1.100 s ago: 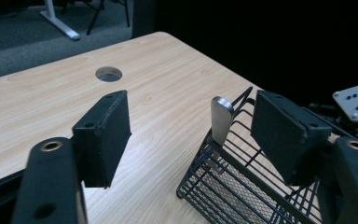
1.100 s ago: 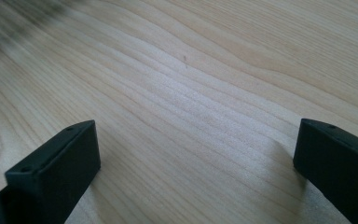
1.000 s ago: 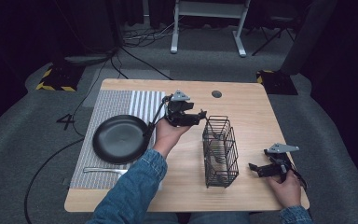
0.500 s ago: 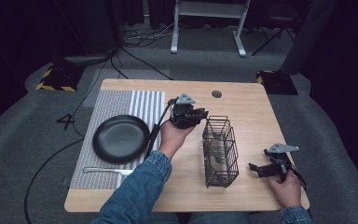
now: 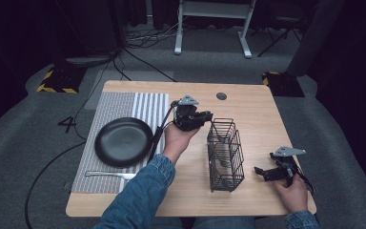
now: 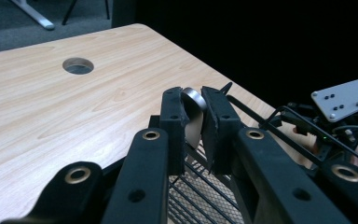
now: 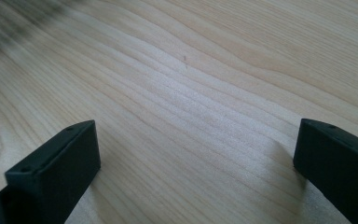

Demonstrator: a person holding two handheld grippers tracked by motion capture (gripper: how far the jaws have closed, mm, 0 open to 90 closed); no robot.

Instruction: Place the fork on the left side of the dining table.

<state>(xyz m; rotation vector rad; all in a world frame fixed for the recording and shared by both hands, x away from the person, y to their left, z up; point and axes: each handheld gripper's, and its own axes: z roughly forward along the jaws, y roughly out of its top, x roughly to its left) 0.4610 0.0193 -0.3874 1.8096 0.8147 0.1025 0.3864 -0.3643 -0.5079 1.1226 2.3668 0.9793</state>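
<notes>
My left gripper [image 5: 205,117] is held above the far end of a black wire basket [image 5: 225,155] that stands upright on the wooden table. In the left gripper view its jaws [image 6: 195,100] are shut on the rounded end of a silver metal utensil [image 6: 193,116], with the basket's mesh [image 6: 200,198] just below. The rest of the utensil is hidden. My right gripper [image 5: 263,171] rests low on the table to the right of the basket. Its jaws [image 7: 196,163] are wide open over bare wood, nothing between them.
A black plate [image 5: 124,141] lies on a striped grey placemat [image 5: 119,107] at the left, with a silver utensil [image 5: 109,174] in front of it. A round cable hole [image 5: 221,96] sits near the table's far edge. Cables trail over the floor.
My left gripper has moved right and a little nearer, from beside the plate to over the basket's far end, still holding the utensil. The right gripper has stayed put.
</notes>
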